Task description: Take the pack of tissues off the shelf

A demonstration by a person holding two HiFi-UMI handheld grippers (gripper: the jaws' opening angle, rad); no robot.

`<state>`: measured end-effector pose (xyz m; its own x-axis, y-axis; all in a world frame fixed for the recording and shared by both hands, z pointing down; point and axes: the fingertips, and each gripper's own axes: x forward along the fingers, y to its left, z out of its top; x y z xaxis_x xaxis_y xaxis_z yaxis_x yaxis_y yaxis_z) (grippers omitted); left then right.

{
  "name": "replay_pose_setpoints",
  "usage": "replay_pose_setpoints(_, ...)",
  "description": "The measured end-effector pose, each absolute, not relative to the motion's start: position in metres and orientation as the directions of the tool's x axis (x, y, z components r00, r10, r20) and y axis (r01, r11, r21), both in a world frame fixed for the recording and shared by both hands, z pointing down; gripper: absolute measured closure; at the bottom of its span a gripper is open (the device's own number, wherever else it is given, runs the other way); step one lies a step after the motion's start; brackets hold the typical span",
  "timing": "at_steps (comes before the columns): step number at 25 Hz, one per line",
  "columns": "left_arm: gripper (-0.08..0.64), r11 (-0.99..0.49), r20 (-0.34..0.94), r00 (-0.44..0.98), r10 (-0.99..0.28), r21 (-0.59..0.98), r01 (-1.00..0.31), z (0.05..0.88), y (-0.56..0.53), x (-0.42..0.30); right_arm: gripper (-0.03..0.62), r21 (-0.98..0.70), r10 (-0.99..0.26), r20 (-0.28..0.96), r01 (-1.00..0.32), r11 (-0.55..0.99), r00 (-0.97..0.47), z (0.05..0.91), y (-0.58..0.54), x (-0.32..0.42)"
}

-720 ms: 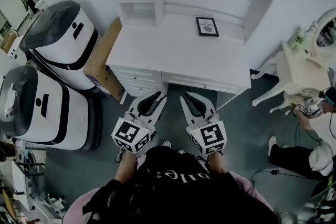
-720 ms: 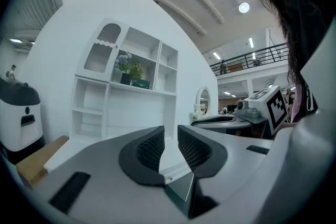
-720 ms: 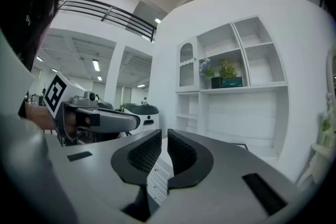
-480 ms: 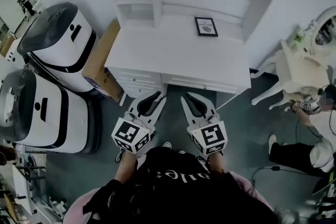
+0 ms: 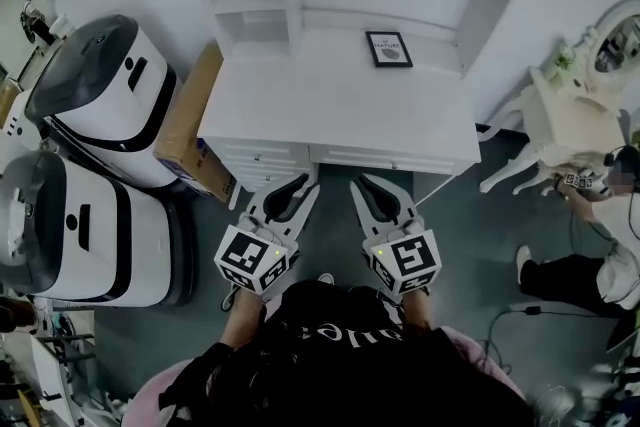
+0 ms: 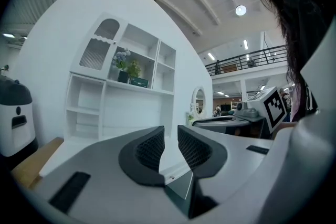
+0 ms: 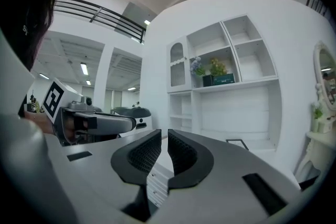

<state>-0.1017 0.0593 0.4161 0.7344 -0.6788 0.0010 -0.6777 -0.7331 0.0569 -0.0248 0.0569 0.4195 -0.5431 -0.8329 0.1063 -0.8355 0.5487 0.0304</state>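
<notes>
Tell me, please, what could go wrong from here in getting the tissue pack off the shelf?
1. The potted plants stand right beside the tissue pack on the same shelf; a wide reach may knock them.
2. Both the left gripper and right gripper are shut; unless opened, they would likely push the pack back.

Black lettered top [image 5: 335, 340], pink sleeves [image 5: 165, 385]; pale left gripper [image 5: 300, 185], right gripper [image 5: 365, 183], black-and-white marker cubes [image 5: 255, 260]

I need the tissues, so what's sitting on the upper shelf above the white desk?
A teal pack, likely the tissues, sits beside a dark pot, with flowers and a green plant rising above it. Anything behind the pack and pot is hidden.
</notes>
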Motion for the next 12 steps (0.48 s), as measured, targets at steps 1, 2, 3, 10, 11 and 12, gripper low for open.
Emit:
replay_pose_setpoints(1,0.471,-0.737,0.002,0.738,-0.675,0.059,-0.674,0.418,0.059,-0.104,0.523,0.025,-0.835,0.107,-0.838,0.544,-0.539,0.421,0.058,-0.027)
replay_pose_setpoints(2,0.471,-0.740,0.004,0.741,-0.671,0.060,-0.670,0.419,0.059,-0.106,0.523,0.022,-0.838,0.110,-0.842,0.540,-0.534,0.422,0.058,-0.029)
replay_pose_setpoints(3,0.471,-0.743,0.007,0.744,-0.668,0.062,-0.667,0.421,0.059,-0.109,0.523,0.023,-0.840,0.115,-0.844,0.535,-0.530,0.424,0.060,-0.030)
replay_pose_setpoints(10,0.471,-0.755,0.009,0.758,-0.652,0.082,-0.650,0.424,0.053,-0.107,0.523,0.025,-0.856,0.157,-0.865,0.502,-0.492,0.431,0.057,-0.022)
replay_pose_setpoints(11,0.471,-0.757,0.011,0.760,-0.650,0.085,-0.648,0.424,0.052,-0.106,0.523,0.025,-0.858,0.159,-0.867,0.498,-0.488,0.431,0.057,-0.019)
replay_pose_setpoints(12,0.471,-0.758,0.013,0.761,-0.648,0.088,-0.647,0.426,0.052,-0.106,0.523,0.026,-0.859,0.161,-0.868,0.495,-0.485,0.432,0.056,-0.018)
